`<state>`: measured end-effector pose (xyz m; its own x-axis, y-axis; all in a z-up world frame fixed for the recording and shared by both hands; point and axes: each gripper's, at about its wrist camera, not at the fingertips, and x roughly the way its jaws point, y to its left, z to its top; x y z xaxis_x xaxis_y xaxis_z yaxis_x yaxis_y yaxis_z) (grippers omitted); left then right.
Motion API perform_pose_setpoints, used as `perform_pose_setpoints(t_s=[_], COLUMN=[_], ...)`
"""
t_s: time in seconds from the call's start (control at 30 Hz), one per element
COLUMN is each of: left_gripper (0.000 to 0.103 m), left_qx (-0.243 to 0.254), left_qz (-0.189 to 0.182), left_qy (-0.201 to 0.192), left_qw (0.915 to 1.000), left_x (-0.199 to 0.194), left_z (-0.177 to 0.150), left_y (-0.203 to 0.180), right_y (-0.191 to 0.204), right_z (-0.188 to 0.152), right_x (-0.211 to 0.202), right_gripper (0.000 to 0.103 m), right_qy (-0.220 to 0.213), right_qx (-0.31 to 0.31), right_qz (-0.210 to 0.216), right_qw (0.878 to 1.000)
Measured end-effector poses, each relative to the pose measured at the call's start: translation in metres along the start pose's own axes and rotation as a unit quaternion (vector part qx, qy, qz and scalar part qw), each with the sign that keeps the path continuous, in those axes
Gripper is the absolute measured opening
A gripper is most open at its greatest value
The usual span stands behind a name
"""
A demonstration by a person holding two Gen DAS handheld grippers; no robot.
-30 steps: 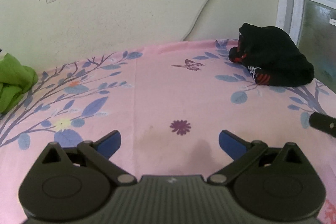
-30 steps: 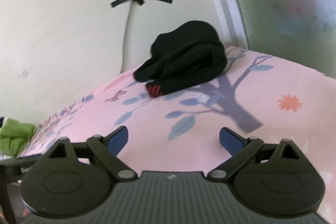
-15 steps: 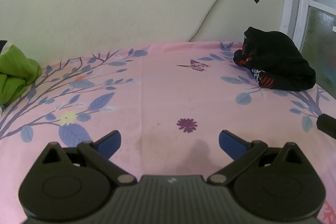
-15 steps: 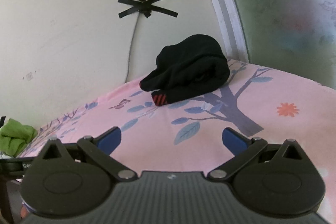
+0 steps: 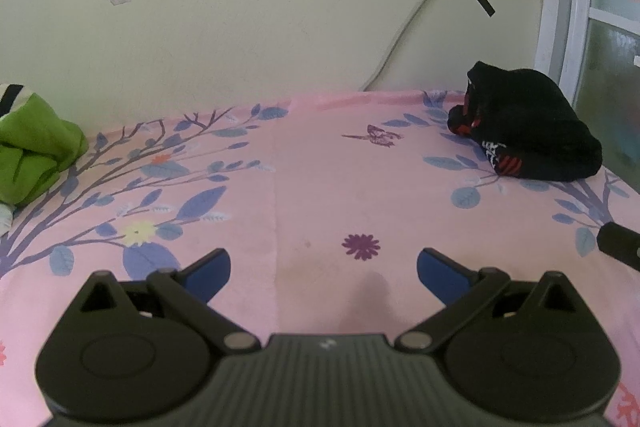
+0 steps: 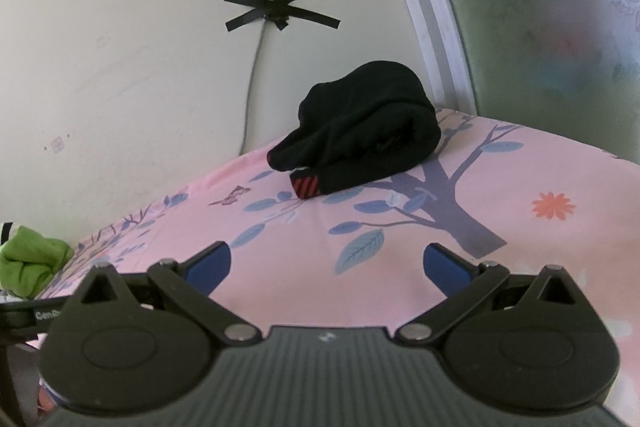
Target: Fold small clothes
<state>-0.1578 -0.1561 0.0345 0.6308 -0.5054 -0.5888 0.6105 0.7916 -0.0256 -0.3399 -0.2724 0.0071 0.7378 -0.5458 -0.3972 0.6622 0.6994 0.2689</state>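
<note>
Presently: both grippers idle, nothing held.
Left gripper (image 5: 323,269) and right gripper (image 6: 327,265) hover, jaws apart; black bundle (image 6: 360,135) parked by wall.

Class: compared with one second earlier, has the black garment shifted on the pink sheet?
No. The black garment lies above the same tree trunk print on the pink sheet; only the camera view has changed.

I get soft, even daylight, probably from the frosted window (image 6: 552,39) on the right. Shadows are faint, nothing glares. Fisheye bends the edges, corners go black, and detail is slightly soft.
</note>
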Motion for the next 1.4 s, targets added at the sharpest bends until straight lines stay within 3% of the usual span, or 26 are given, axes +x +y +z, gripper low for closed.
perform_pose_setpoints(t_s=[0.37, 0.6, 0.83, 1.2, 1.4], left_gripper=[0.103, 0.103, 0.103, 0.103, 0.103], left_qx=[0.000, -0.006, 0.002, 0.005, 0.004], left_qz=[0.012, 0.019, 0.027, 0.039, 0.033], left_qy=[-0.012, -0.058, -0.073, -0.067, -0.038], left_qw=[0.9999, 0.9981, 0.9969, 0.9970, 0.9987], left_x=[-0.004, -0.022, -0.027, -0.026, -0.021], left_z=[0.003, 0.005, 0.006, 0.002, 0.003], left_y=[0.004, 0.006, 0.003, 0.001, 0.000], right_y=[0.001, 0.002, 0.003, 0.004, 0.004], right_z=[-0.001, 0.000, 0.000, -0.001, -0.001], right_x=[-0.002, -0.003, -0.003, -0.003, -0.002], right_gripper=[0.097, 0.097, 0.097, 0.097, 0.097], right_qy=[-0.010, -0.014, -0.012, -0.010, -0.009], right_qx=[-0.004, -0.005, -0.005, -0.006, -0.006], right_qz=[-0.005, -0.004, -0.004, -0.003, -0.003], right_qw=[1.000, 1.000, 1.000, 1.000, 1.000])
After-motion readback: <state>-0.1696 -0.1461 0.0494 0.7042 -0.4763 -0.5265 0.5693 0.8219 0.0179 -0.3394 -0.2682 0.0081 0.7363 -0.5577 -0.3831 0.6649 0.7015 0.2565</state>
